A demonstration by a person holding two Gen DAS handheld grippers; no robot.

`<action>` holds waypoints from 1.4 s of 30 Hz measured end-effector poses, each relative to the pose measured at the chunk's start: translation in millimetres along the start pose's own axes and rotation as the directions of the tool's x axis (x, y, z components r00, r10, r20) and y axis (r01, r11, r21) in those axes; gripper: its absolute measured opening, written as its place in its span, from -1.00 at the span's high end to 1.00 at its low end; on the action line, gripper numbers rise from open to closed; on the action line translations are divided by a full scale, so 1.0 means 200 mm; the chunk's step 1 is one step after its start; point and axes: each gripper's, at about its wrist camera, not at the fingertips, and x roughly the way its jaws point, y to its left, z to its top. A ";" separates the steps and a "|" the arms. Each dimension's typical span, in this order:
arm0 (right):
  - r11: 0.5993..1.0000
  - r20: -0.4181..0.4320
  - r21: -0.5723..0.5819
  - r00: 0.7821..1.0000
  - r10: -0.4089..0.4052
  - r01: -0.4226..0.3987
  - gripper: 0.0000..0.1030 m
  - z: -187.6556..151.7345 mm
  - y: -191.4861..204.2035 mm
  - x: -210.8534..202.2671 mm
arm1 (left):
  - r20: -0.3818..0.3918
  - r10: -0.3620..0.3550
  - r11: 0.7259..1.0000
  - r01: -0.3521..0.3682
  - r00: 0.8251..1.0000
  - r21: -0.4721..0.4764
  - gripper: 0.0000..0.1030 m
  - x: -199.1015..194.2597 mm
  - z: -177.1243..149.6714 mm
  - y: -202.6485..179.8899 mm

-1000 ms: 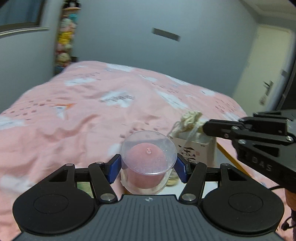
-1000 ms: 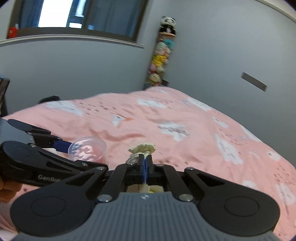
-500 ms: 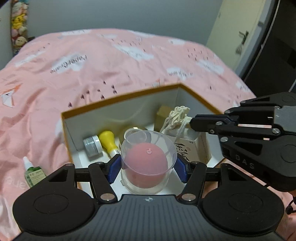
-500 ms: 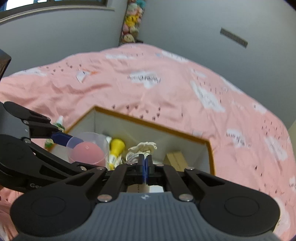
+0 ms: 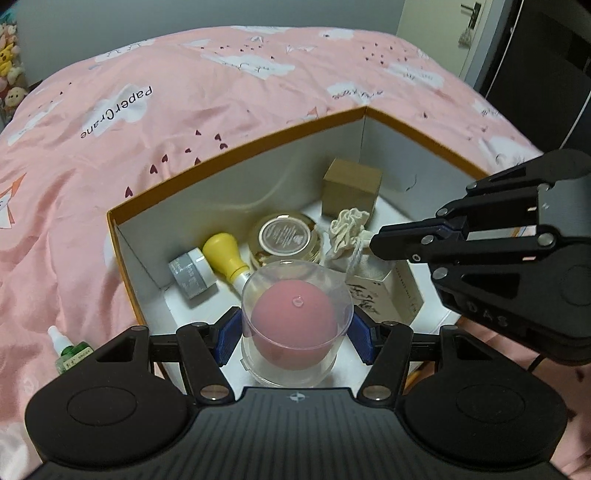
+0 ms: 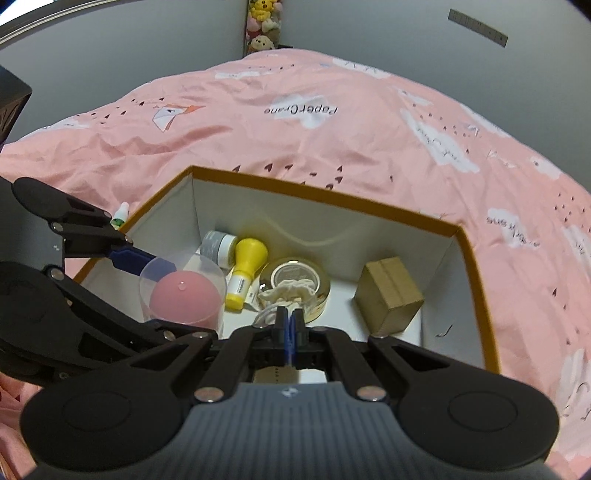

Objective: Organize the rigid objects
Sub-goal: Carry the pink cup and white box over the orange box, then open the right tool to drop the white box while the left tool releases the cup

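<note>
My left gripper (image 5: 294, 335) is shut on a clear plastic case with a pink sponge inside (image 5: 293, 321), held over the near left part of an open orange-rimmed white box (image 5: 236, 151). My right gripper (image 6: 289, 325) is shut on the drawstring of a cream cloth pouch (image 5: 349, 229) tied to a white printed carton (image 5: 384, 291), held over the box's near right. The case also shows in the right wrist view (image 6: 183, 291). In the box lie a grey jar (image 5: 192, 271), a yellow bottle (image 5: 227, 256), a gold round tin (image 5: 284, 238) and a brown cardboard cube (image 5: 351, 190).
The box sits on a bed with a pink cloud-print cover (image 5: 147, 92). A small green dropper bottle (image 5: 68, 352) lies on the cover left of the box. Plush toys (image 6: 263, 22) stand at the far wall. A door (image 5: 436, 33) is at the far right.
Both grippers have tilted down and moved over the box, so its contents now show fully. Each still holds its object.
</note>
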 end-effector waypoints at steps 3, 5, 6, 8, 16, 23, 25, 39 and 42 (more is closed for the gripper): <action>1.000 -0.005 0.006 1.000 0.020 -0.020 1.00 0.00 0.01 0.01 | -0.008 0.002 1.000 -0.002 1.000 -0.011 -0.37 0.00 0.00 0.01; 0.999 -0.010 0.004 0.999 0.037 -0.037 1.00 0.00 0.02 0.01 | -0.014 0.007 1.000 -0.007 1.000 -0.007 -0.37 0.00 -0.01 0.00; 0.999 -0.014 0.005 0.999 0.044 -0.043 1.00 0.00 0.03 0.02 | -0.023 0.004 1.000 -0.004 1.000 -0.008 -0.37 0.00 0.00 0.00; 0.998 -0.024 0.018 0.998 0.055 -0.054 1.00 0.00 0.02 0.02 | -0.036 -0.001 1.000 0.001 0.999 -0.020 -0.37 0.01 0.00 0.01; 0.966 -0.083 0.186 0.977 0.196 -0.178 1.00 0.00 -0.06 0.08 | -0.038 0.000 1.000 0.000 0.999 -0.009 -0.37 0.01 0.00 0.02; 0.922 -0.148 0.311 0.946 0.288 -0.232 1.00 0.01 -0.10 0.16 | -0.054 -0.011 1.000 0.012 0.999 0.009 -0.37 0.02 0.01 0.02; 0.908 -0.163 0.342 0.936 0.312 -0.243 1.00 0.00 -0.11 0.18 | -0.060 -0.009 1.000 0.009 0.998 0.009 -0.37 0.02 0.01 0.02; 0.924 -0.157 0.347 0.961 0.228 -0.162 0.38 -0.03 -0.15 0.13 | -0.135 0.018 1.000 -0.020 0.991 -0.012 -0.43 0.04 0.04 0.01; 0.920 -0.155 0.360 0.962 0.223 -0.155 0.30 -0.04 -0.16 0.13 | -0.135 0.025 1.000 -0.027 0.990 -0.012 -0.46 0.04 0.04 0.01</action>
